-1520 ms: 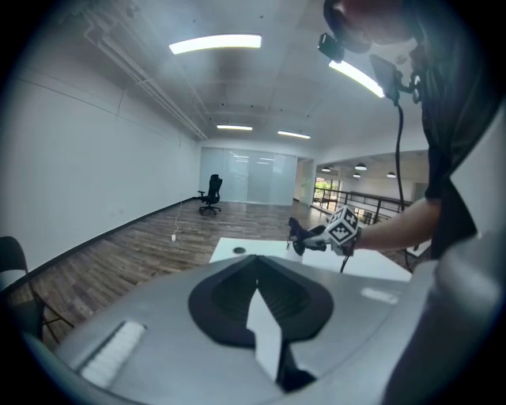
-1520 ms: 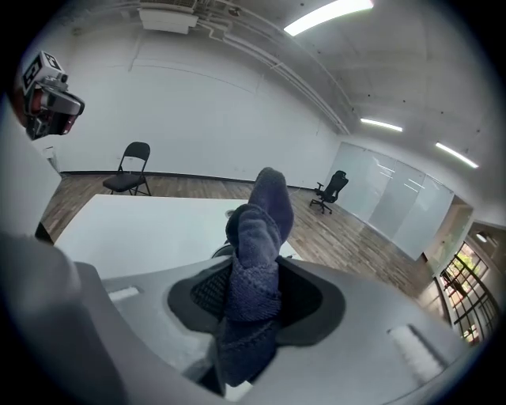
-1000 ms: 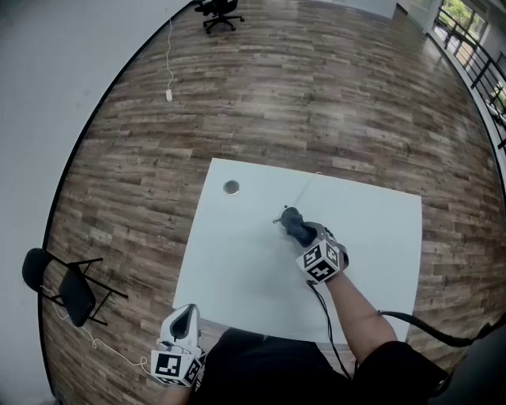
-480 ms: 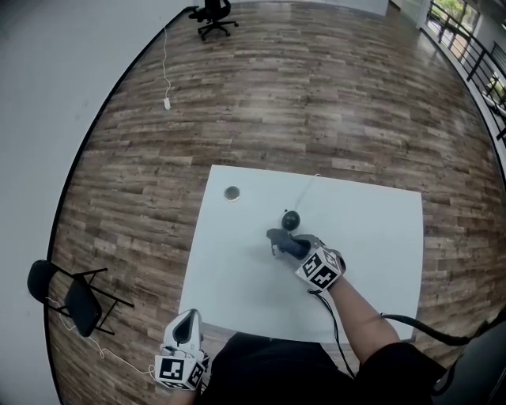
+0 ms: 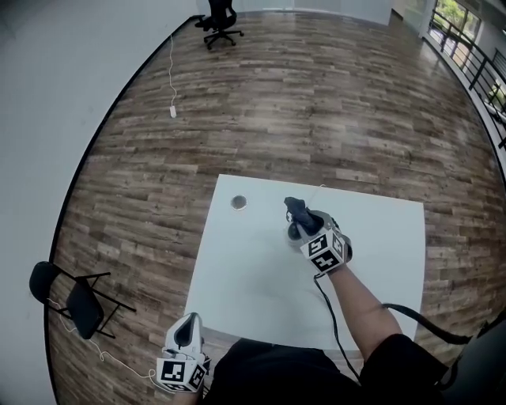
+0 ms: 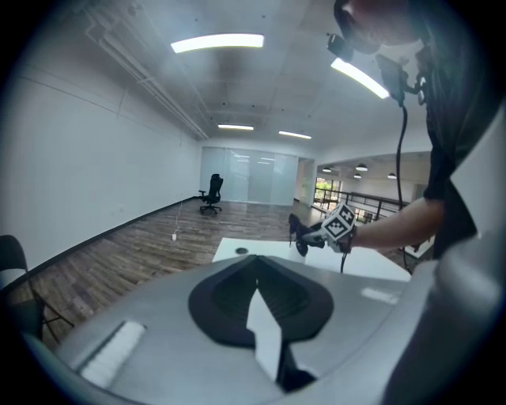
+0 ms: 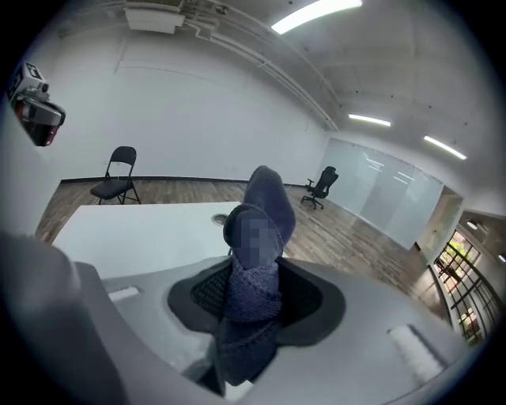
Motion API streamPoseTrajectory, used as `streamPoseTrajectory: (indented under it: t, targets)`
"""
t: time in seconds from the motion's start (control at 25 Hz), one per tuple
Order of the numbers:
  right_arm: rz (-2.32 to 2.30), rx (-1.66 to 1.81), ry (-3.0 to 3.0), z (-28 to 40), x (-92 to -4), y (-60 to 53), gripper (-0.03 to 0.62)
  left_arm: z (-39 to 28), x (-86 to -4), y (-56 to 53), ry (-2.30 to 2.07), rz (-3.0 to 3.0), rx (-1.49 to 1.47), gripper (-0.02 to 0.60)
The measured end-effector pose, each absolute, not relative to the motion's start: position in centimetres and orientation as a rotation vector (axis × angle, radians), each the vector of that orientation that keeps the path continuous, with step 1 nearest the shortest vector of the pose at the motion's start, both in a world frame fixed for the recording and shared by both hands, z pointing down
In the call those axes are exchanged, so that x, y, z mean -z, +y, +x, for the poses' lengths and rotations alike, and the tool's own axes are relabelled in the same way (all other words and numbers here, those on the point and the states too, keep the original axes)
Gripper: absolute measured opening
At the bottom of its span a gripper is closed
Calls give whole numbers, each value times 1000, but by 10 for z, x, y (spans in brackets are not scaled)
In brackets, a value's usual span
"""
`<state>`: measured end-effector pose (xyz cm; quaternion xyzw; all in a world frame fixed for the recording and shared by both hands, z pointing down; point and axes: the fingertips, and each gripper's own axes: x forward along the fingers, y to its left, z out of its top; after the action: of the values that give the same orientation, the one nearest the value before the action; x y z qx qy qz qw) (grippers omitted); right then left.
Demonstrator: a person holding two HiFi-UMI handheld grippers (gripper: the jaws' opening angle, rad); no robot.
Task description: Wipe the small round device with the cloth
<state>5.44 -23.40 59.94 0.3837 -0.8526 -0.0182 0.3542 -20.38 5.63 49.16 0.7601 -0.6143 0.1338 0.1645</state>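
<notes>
Left gripper (image 5: 186, 323) low off the near-left corner of the white rectangular desk (image 5: 245, 277), jaws pressed together, nothing between them. Out to the left on the wooden plank floor (image 5: 316, 103), black folding chair (image 5: 75, 297). Further in, right gripper (image 5: 307, 223) over the desk's far half, near the middle of the far edge, clamped on a dark blue-grey knitted cloth (image 5: 296, 208) poking up past the jaws. Small round dark device (image 5: 294, 232) on the desktop right beside that cloth; touching or not, impossible to tell. Round grey grommet (image 5: 238, 202) towards the far-left corner. Farthest back, black office chair (image 5: 220, 14).
</notes>
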Motion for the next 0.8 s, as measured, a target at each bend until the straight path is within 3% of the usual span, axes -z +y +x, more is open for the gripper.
streamPoseTrajectory:
  t: [0.8]
  targets:
    - [711, 7, -2154, 9, -607, -219, 138, -214, -492, 64, -1796, 2113, -335, 4]
